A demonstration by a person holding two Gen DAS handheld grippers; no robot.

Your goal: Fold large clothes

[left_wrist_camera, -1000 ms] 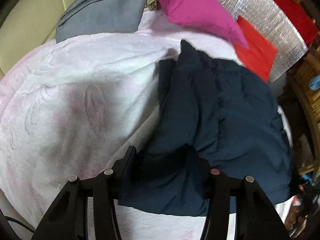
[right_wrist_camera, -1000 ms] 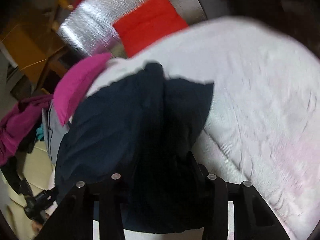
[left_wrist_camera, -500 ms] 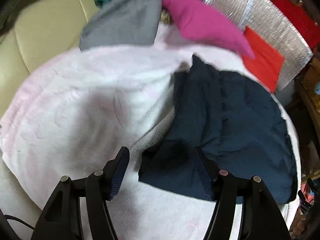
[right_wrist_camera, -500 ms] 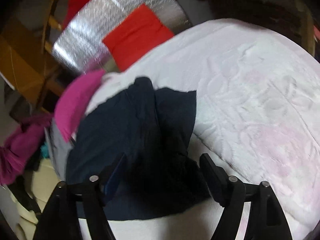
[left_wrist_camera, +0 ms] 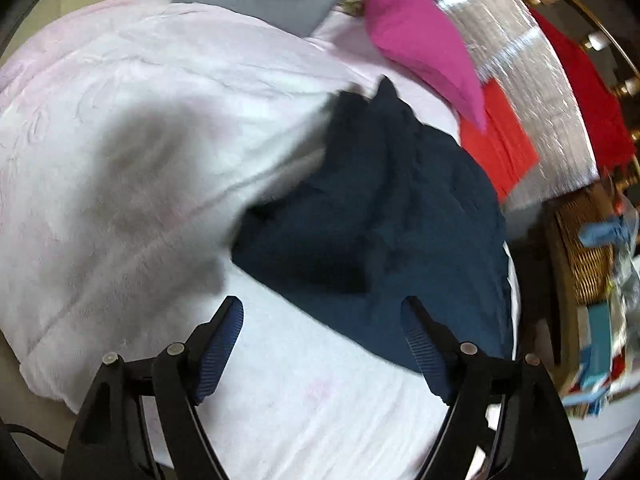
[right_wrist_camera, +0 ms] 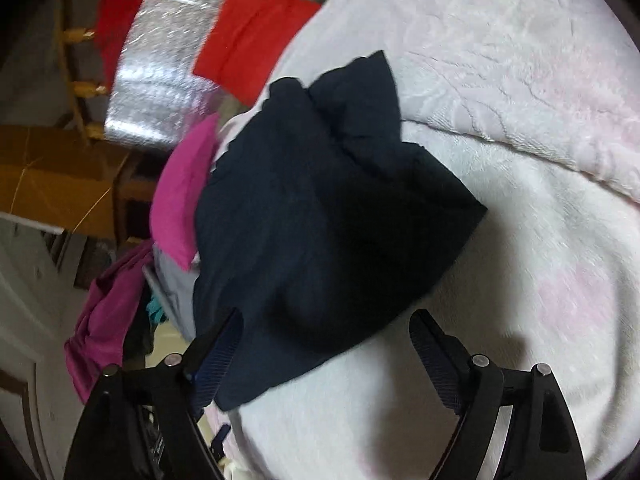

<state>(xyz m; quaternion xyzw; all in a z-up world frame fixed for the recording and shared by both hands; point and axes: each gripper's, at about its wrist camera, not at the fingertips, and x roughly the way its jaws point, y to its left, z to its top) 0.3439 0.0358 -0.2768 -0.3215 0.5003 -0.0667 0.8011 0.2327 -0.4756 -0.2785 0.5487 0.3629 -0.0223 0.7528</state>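
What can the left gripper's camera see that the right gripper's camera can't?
Only the left wrist view shows the woven wicker basket and the blue cloth at the right edge.

Only the right wrist view shows the brown wooden furniture and the purple garment hanging at the left.

Both show the folded dark navy garment on the fluffy white-pink blanket, the magenta pillow, the red cloth and the silver foil sheet. Each view shows its own gripper open, left and right, holding nothing.
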